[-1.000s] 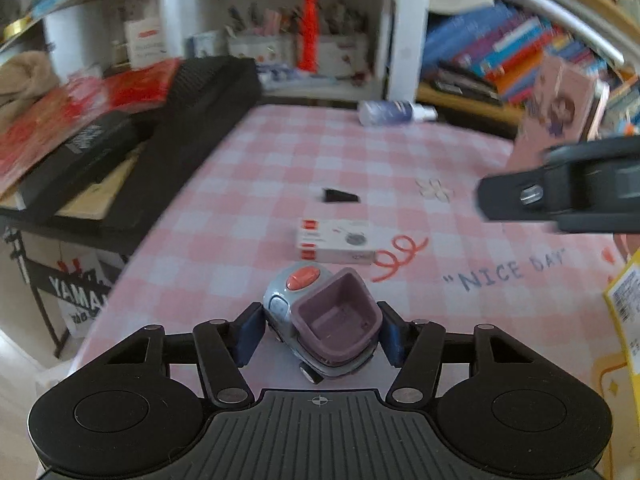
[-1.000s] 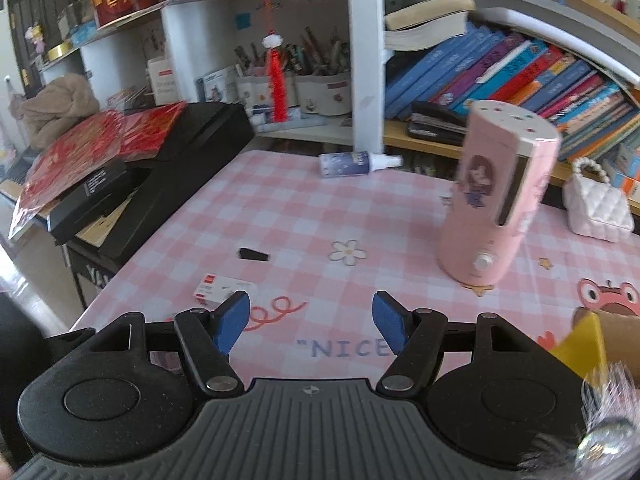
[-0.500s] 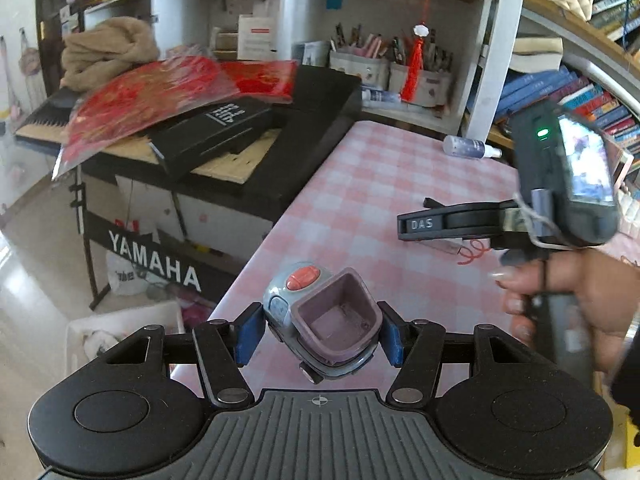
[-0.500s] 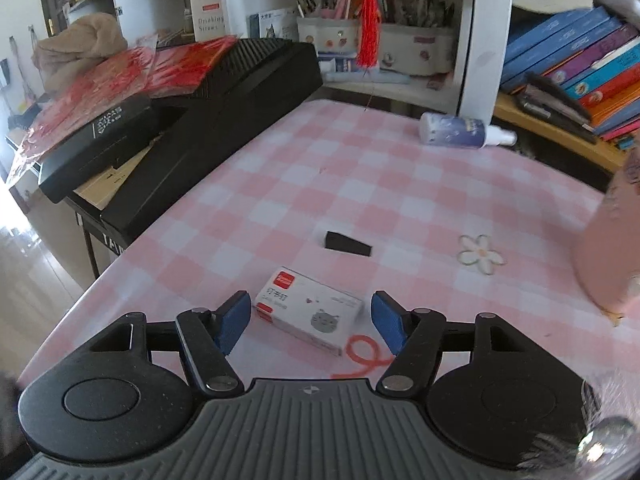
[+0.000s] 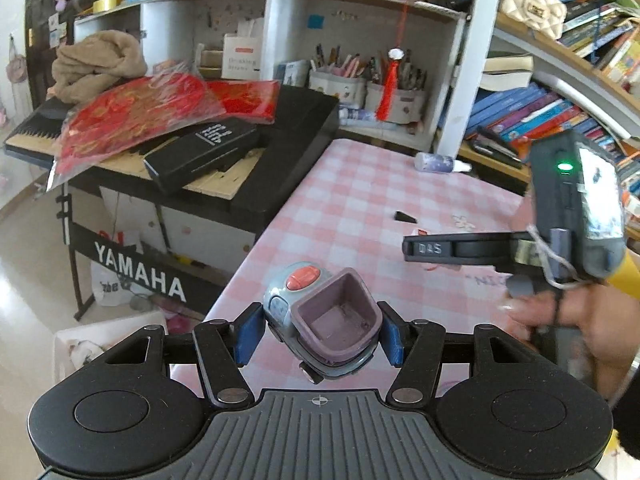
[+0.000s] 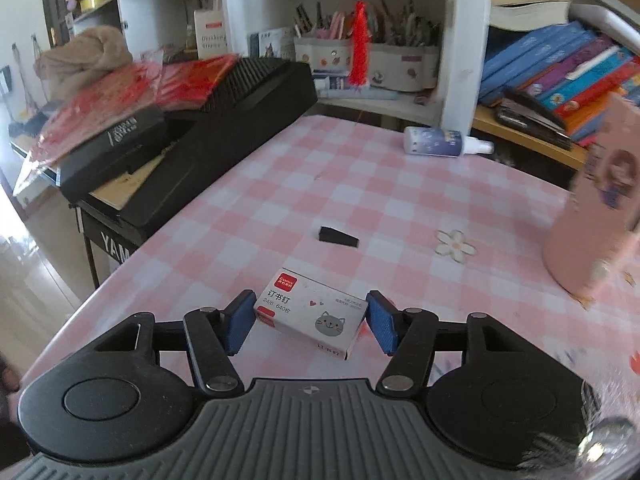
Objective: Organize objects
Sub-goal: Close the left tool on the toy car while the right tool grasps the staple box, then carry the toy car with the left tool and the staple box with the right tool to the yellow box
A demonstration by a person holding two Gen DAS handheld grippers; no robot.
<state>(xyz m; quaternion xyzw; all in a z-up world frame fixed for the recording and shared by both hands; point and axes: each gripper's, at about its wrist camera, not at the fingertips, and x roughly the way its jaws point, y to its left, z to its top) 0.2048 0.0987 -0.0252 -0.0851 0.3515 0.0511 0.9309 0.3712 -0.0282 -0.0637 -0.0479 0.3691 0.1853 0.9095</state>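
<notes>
White cardboard staple box [image 6: 310,312], light, stiff and best squeezed across its short ends, lies between the right gripper's [image 6: 311,322] spread jaws, while the left gripper [image 5: 320,334] clamps a grey-purple plastic toy truck [image 5: 320,320].

This is a lived-in home study or bedroom corner. A desk [image 6: 360,184] covered in a pink-and-white checked cloth with cartoon prints stands against white wall shelves [image 5: 276,32] crammed with cups of pens and pencils [image 6: 360,56], a red tassel charm [image 6: 358,46] and rows of colourful books [image 6: 560,68]. A cream quilted handbag [image 5: 532,4] sits on an upper shelf. Beside the desk a black Yamaha electronic keyboard [image 5: 296,148] on its stand is heaped with red foil-wrapped packets [image 5: 136,116], a black case [image 5: 200,152] and a bundled beige cloth [image 5: 96,64]. The floor [image 5: 28,272] is pale and glossy.
</notes>
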